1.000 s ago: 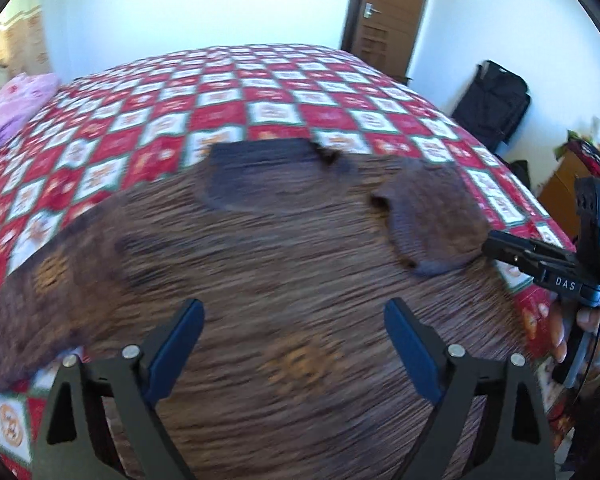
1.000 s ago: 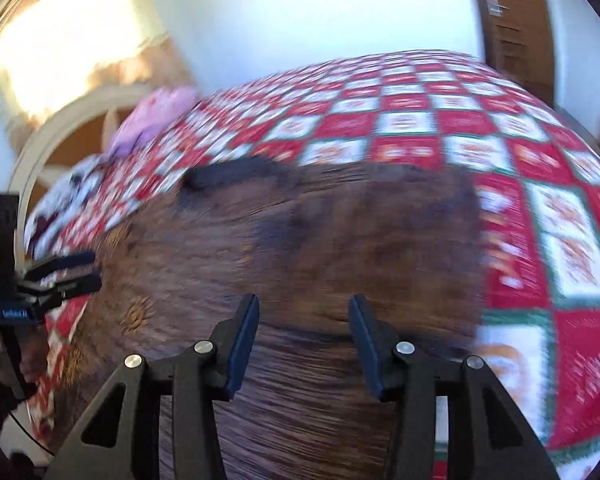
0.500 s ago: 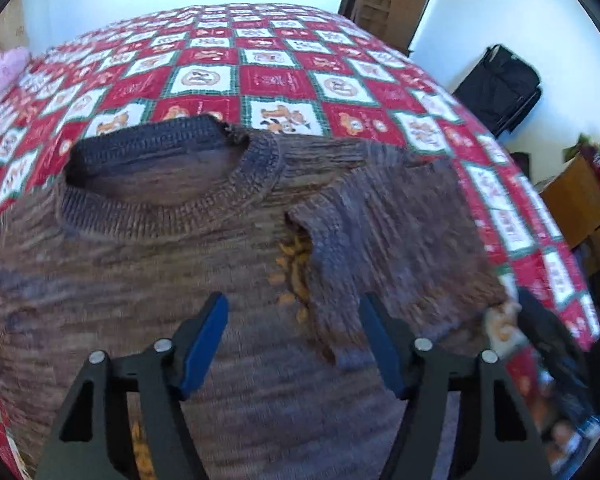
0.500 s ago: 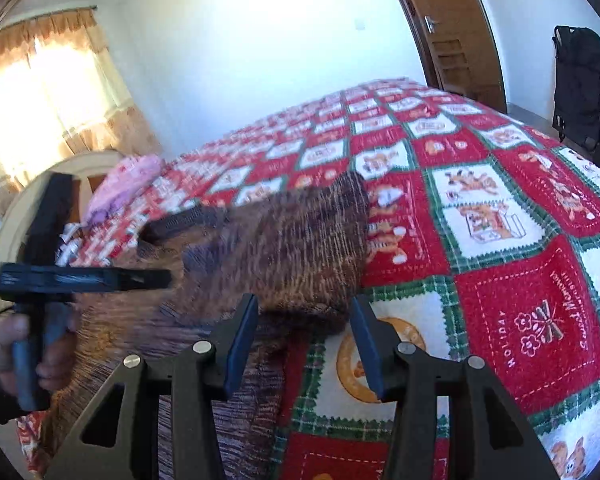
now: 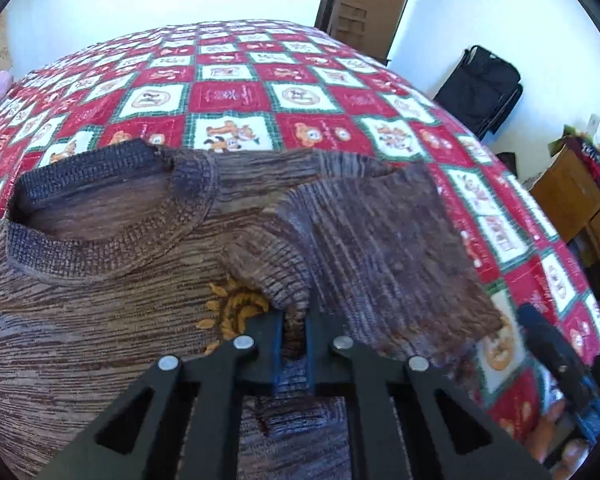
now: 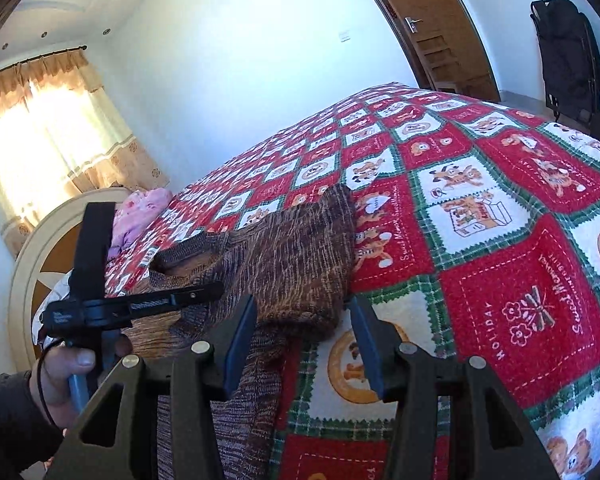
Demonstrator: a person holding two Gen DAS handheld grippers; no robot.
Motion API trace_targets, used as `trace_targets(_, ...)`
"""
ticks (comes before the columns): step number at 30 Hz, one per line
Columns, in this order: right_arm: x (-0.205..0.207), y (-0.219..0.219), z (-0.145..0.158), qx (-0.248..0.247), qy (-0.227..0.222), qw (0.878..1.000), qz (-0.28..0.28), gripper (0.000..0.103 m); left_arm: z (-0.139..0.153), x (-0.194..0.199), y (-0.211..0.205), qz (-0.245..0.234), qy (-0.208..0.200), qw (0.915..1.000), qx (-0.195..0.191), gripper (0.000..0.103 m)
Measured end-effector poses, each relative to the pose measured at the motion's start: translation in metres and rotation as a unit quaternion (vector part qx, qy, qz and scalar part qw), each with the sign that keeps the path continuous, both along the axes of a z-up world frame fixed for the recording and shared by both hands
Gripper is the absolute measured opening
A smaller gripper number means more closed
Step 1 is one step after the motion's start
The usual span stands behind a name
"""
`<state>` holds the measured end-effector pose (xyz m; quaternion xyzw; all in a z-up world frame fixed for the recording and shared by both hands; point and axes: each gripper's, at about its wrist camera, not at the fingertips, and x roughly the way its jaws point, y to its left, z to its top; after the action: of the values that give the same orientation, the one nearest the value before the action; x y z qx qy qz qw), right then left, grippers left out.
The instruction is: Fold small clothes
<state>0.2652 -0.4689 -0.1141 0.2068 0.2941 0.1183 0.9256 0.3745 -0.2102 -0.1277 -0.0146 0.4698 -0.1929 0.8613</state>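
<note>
My left gripper [image 5: 291,340] pinches the sleeve [image 5: 380,248] cuff of the sweater [image 5: 100,320]; my right gripper [image 6: 302,338] gapes empty; a thin bite could slip, unfolding it.

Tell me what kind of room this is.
Most likely a bedroom: a bed under a red patchwork quilt, a rounded headboard, a curtained window and a wooden door.

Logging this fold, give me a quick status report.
Left claw shut on sweater sleeve cuff. Right claw open at folded sleeve edge. Nothing in the way on the bedspread.
</note>
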Motion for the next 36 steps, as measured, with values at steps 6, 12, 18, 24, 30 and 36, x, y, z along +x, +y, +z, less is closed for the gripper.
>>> trace_targets(6,0.000,0.001,-0.001,-0.002,0.003,1.000,0.000,0.052,0.022,-0.005,0.011,-0.005,-0.014,0.9995,-0.028,0.009)
trace_targets(12,-0.001,0.000,-0.002,0.000,0.005,1.000,-0.004,0.059,0.041,-0.007,0.031,0.004,-0.028,0.9991,-0.033,0.009)
trace_targets(18,-0.001,0.001,-0.002,0.001,0.008,1.000,-0.003,0.059,0.048,-0.010,0.058,0.014,-0.033,0.9988,-0.034,0.009)
trace_targets(24,0.000,0.001,-0.002,0.001,0.010,1.000,-0.003,0.059,0.037,-0.003,0.087,0.039,-0.030,0.9984,-0.029,0.009)
trace_targets(30,0.001,0.002,-0.003,0.001,0.013,1.000,-0.001,0.059,0.017,0.006,0.104,0.052,-0.013,0.9983,-0.024,0.009)
trace_targets(36,0.003,0.003,-0.004,-0.004,0.019,1.000,-0.003,0.060,-0.006,0.009,0.106,0.069,0.017,0.9974,-0.012,0.018)
